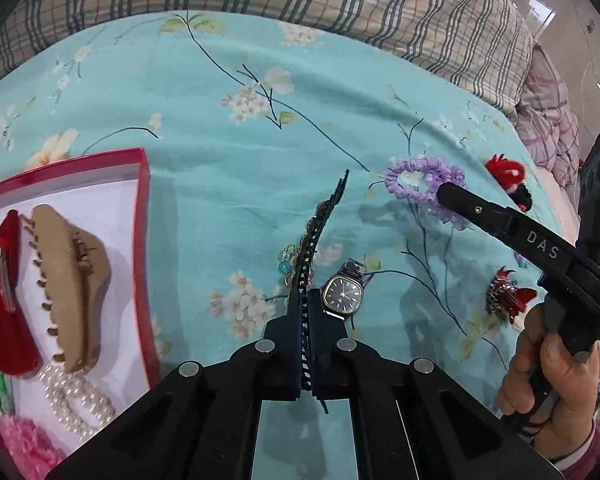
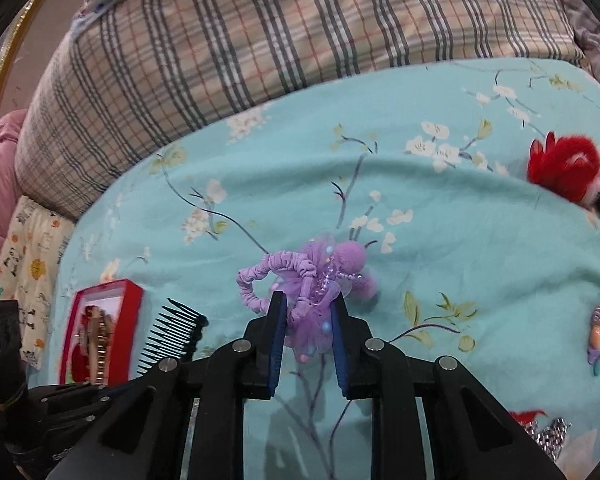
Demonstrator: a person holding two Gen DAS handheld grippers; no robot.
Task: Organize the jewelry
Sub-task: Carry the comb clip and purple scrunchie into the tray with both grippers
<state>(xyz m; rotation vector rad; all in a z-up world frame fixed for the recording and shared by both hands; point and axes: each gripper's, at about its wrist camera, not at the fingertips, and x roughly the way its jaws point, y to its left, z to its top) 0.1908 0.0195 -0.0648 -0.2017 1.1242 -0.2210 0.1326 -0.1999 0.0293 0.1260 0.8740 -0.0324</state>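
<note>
Blue flowery bedding held a purple hair tie between the wide-open right tongs, while the left tongs pinched a black comb near the red box.

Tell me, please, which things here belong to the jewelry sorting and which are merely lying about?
Job:
black plastic comb in left hand-held gripper
purple fabric scrunchie between the open fingers of right hand-held gripper
red cardboard box
square-faced metal wristwatch

Lying about:
plaid pillow
teal floral bedsheet
</note>
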